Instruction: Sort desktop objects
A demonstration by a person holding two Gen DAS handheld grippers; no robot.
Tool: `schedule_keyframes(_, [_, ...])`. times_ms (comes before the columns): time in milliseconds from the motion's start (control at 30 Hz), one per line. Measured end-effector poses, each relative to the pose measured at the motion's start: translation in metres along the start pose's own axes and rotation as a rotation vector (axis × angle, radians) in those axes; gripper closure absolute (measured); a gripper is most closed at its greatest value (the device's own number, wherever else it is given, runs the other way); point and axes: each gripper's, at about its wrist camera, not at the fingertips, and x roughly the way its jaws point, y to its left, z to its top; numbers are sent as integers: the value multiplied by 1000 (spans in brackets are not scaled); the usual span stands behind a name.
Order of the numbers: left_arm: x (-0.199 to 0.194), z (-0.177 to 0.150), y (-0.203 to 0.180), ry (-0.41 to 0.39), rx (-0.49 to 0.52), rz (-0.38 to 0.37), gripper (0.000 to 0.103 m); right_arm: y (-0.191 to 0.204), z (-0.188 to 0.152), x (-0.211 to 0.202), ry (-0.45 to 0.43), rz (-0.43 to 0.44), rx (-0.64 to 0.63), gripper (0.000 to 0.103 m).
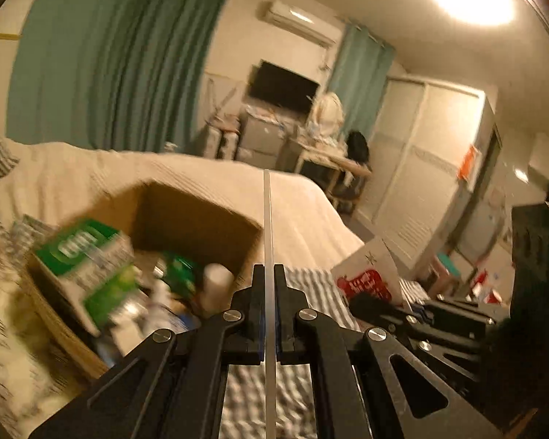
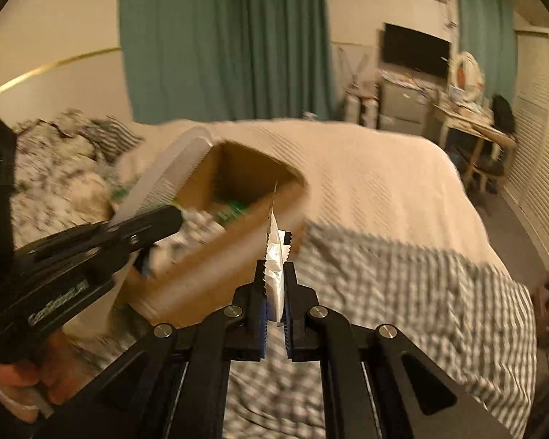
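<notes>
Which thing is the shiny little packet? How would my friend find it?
Start at the big bed with the cream blanket, then find the brown cardboard box sitting on it. Just right of the box, the right tool is shut on the packet. It is the only thing that is silvery white, with a zigzag edge.

no text reads clearly: white lettering on the left hand-held gripper [image 2: 164,219], print on the green box [image 1: 88,256] and on the red-and-white bag [image 1: 366,281] are all blurred.
</notes>
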Motion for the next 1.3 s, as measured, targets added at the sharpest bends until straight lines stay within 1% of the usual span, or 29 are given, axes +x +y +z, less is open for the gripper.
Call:
schedule_keyframes(67, [-5,13,21,-29,-8,48,100,15,14,7,-18,46,-1,97])
schedule_keyframes(167, [-3,22,56,-40,-36,116,100,34,31,30,-25,92,5,97])
schedule_keyframes(267, [13,21,88,2,-48,162,100,46,39,62,-3,131,22,97])
schedule_keyframes(367, [35,12,104,55,-36,212,100,56,42,94,26,140,41,97])
schedule_keyframes(433, [45,5,108,72,-5,248,98,58,42,112,50,129,67,89])
schedule_keyframes(467, [50,3,110,82,0,254,95,58,42,118,60,110,68,69])
schedule_keyframes(500, [52,2,111,97,6,250,86,59,42,120,60,78,64,43])
schedule_keyframes(533, [54,0,110,105,12,244,82,59,42,118,46,39,58,37])
schedule_keyframes(567, [54,0,109,107,22,247,67,59,43,116,45,17,51,37])
schedule_keyframes(600, [51,-1,104,105,28,255,48,58,42,112,52,-7,46,37])
schedule_keyframes(633, [49,-1,103,100,28,276,36,55,41,107,55,-24,48,37])
schedule_keyframes(667, [46,-1,100,92,25,299,17,50,39,99,53,-37,52,37])
schedule_keyframes(700, [40,0,96,78,23,304,10,47,38,92,56,-57,52,37])
schedule_keyframes(767, [30,1,88,55,16,285,6,40,30,73,77,-99,47,34])
schedule_keyframes(800, [25,1,83,54,16,277,3,37,25,65,85,-123,49,27])
schedule_keyframes(833, [20,-1,76,50,19,271,2,37,18,55,84,-166,43,24])
schedule_keyframes(867, [16,-3,71,48,24,269,0,38,13,46,78,-206,34,23])
schedule_keyframes(933, [8,-13,60,60,51,251,0,38,-3,32,58,-219,68,23])
schedule_keyframes(1000, [5,-23,53,89,75,244,0,38,-17,26,45,-236,97,17])
schedule_keyframes(1033, [3,-27,50,98,81,247,0,39,-25,24,31,-266,100,17])
schedule_keyframes(1100, [1,-34,46,93,97,258,0,35,-39,20,4,-313,140,15])
schedule_keyframes(1200, [-1,-42,40,60,130,276,0,27,-50,22,0,-291,203,15])
schedule_keyframes(1300, [1,-42,42,26,126,271,0,25,-50,19,-13,-341,182,15])
